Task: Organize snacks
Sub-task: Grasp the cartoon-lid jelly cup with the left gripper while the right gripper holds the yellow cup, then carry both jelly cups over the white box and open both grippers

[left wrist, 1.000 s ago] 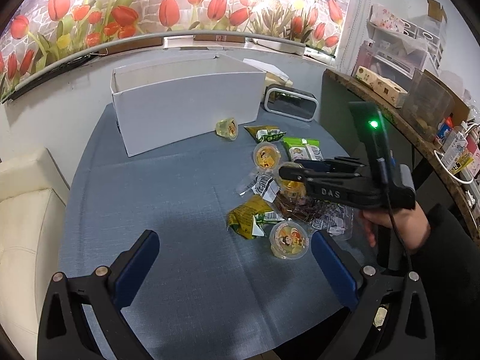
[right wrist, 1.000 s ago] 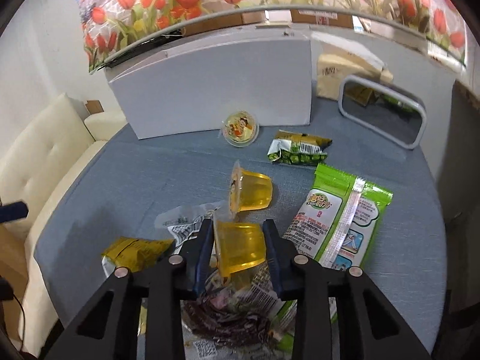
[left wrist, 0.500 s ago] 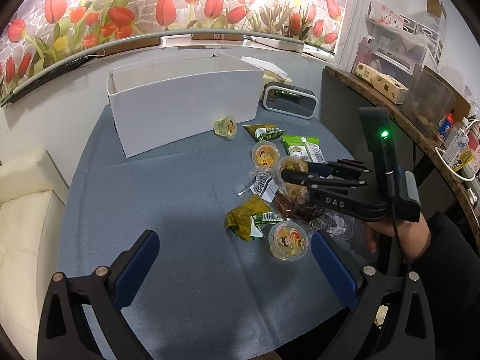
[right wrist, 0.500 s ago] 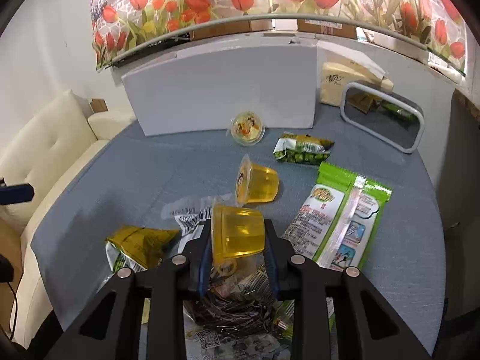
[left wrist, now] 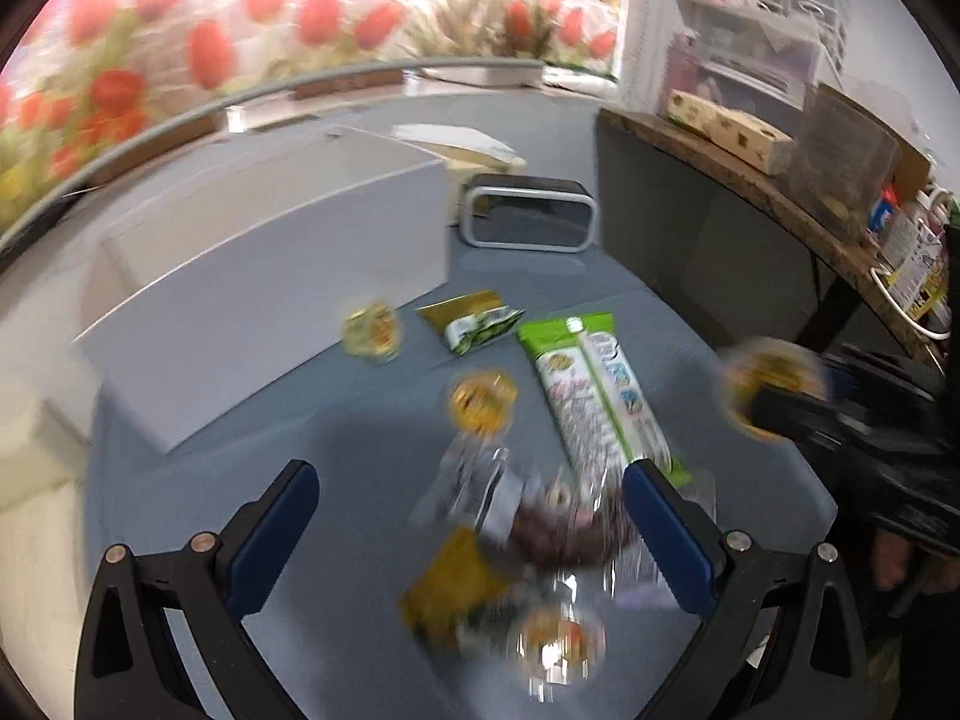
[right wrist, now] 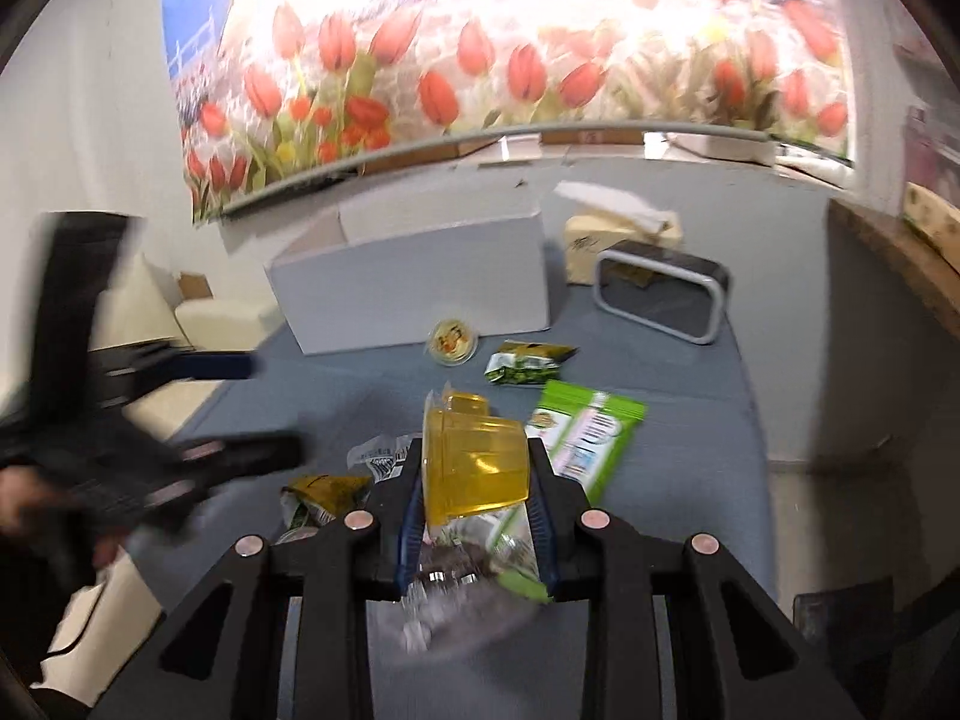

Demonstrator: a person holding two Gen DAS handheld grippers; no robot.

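Note:
My right gripper (right wrist: 477, 480) is shut on a yellow jelly cup (right wrist: 474, 468) and holds it well above the blue table; it shows blurred at the right of the left wrist view (left wrist: 768, 387). My left gripper (left wrist: 474, 501) is open and empty over the snack pile: a dark wrapper (left wrist: 564, 531), a yellow-green packet (left wrist: 450, 588) and a jelly cup (left wrist: 555, 639). More jelly cups (left wrist: 483, 399) (left wrist: 372, 330), a small green packet (left wrist: 474, 321) and a long green pack (left wrist: 594, 390) lie further back. The white box (left wrist: 270, 300) stands behind them.
A grey-framed mirror (left wrist: 531, 219) stands at the back right, with a tissue box (right wrist: 618, 240) behind it. A wooden shelf (left wrist: 750, 186) with clutter runs along the right. A cream sofa (right wrist: 222, 321) is at the left.
My right gripper has lifted the yellow jelly cup up off the pile and to the right. My left gripper has moved fast forward over the snacks; its view is blurred.

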